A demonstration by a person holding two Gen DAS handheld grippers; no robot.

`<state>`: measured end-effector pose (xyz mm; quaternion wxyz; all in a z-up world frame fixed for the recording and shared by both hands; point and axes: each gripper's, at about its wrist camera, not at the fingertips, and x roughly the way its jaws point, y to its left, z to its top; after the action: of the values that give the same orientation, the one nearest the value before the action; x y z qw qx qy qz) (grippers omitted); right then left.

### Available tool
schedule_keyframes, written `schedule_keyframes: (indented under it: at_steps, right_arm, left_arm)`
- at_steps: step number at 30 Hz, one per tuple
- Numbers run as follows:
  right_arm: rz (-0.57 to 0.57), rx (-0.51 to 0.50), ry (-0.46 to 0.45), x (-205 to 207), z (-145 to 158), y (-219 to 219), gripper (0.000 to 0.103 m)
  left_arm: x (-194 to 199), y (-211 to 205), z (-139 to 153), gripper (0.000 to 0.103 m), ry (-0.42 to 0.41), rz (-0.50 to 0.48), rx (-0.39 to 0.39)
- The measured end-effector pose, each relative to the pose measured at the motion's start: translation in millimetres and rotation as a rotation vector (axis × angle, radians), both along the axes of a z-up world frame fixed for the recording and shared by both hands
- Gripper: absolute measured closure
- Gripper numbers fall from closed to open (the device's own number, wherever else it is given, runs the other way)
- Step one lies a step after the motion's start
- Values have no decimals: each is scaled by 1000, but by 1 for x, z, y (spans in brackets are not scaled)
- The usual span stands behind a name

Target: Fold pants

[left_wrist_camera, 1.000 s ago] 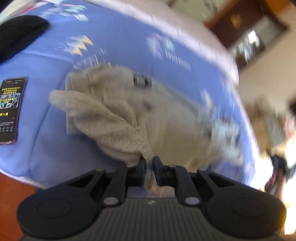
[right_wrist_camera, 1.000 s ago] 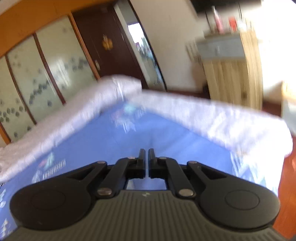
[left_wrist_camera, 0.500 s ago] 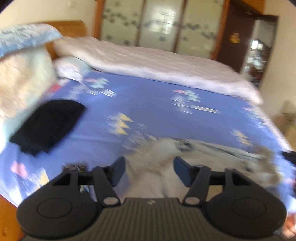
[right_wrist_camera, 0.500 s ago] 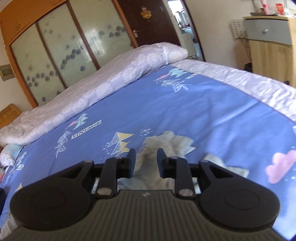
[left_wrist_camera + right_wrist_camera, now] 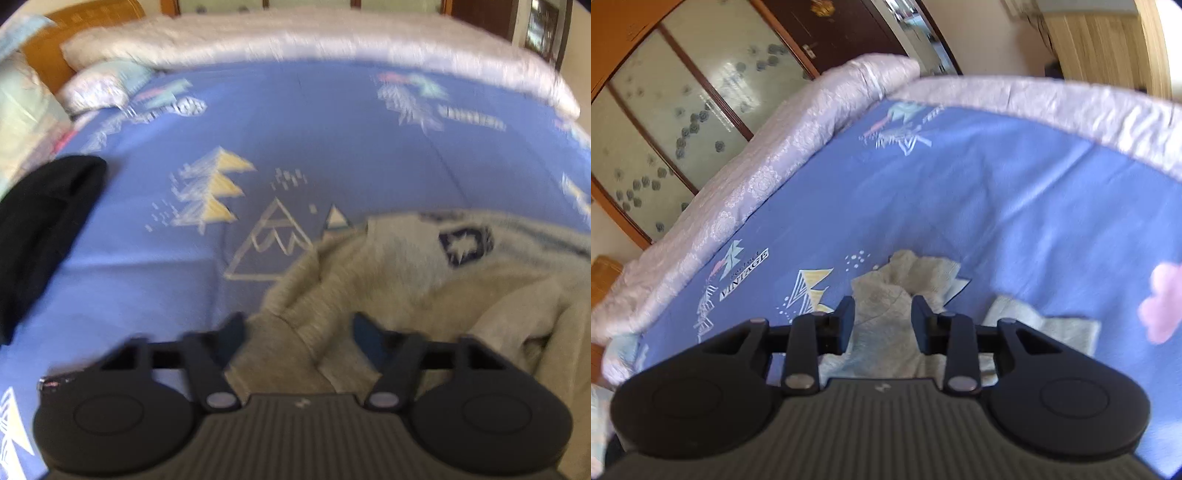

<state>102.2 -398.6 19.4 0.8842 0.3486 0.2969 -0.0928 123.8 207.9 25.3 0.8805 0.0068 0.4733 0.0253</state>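
Grey sweatpants (image 5: 424, 280) lie crumpled on the blue patterned bed sheet (image 5: 314, 147), with a navy patch (image 5: 465, 243) facing up. My left gripper (image 5: 298, 332) hovers low over their near edge. Its jaws are closing with a fold of grey fabric between them, and the pads are not pressing on it. In the right wrist view the leg ends (image 5: 886, 295) lie flat on the sheet, one cuff (image 5: 1045, 328) off to the right. My right gripper (image 5: 882, 319) sits just above the left leg end, its jaws opening with the cloth loose between them.
A black garment (image 5: 40, 221) lies on the sheet at the left. A white quilt (image 5: 295, 37) runs along the far side of the bed, and a pillow (image 5: 103, 85) sits by the headboard. A wardrobe (image 5: 683, 92) and a wooden cabinet (image 5: 1108, 44) stand beyond the bed.
My left gripper let go of the grey fabric, swung up, then dropped back over the pants with its jaws apart. My right gripper went from shut to open and came down over the leg ends.
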Motion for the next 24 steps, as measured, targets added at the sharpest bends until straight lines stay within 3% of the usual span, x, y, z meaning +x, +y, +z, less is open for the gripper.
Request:
schedule_keyframes:
  at_steps: [1, 3, 6, 8, 9, 12, 15, 17, 18, 19, 22, 24]
  right_arm:
    - [8, 26, 6, 5, -4, 1, 57]
    - [26, 82, 33, 18, -14, 6, 54]
    - [49, 138, 92, 43, -36, 12, 54]
    - [75, 171, 138, 64, -50, 12, 93]
    - [73, 178, 155, 72, -51, 13, 99]
    - [94, 144, 52, 95, -17, 19, 99]
    - [128, 136, -90, 123, 28, 30, 98]
    - [155, 104, -153, 145, 51, 42, 87]
    - [189, 92, -152, 156, 55, 47, 56]
    - [236, 76, -128, 166, 58, 50, 37]
    - [192, -88, -123, 165, 60, 47, 41]
    - [137, -110, -111, 155, 45, 29, 42]
  left_arm:
    - [4, -1, -4, 81, 20, 2, 4]
    - [3, 0, -2, 87, 16, 25, -11]
    - [-1, 6, 22, 89, -40, 62, -31]
    - [-4, 16, 48, 89, -116, 98, -27]
    - [-3, 24, 62, 89, -148, 119, -41]
    - [7, 47, 101, 89, -238, 179, -75]
    - [28, 59, 123, 89, -301, 238, -46]
    - [48, 65, 117, 88, -282, 283, -26]
    - [59, 66, 107, 88, -243, 307, -6]
    - [68, 67, 97, 88, -201, 324, 11]
    - [83, 66, 62, 88, -97, 335, 29]
    - [84, 64, 45, 88, -73, 336, 39]
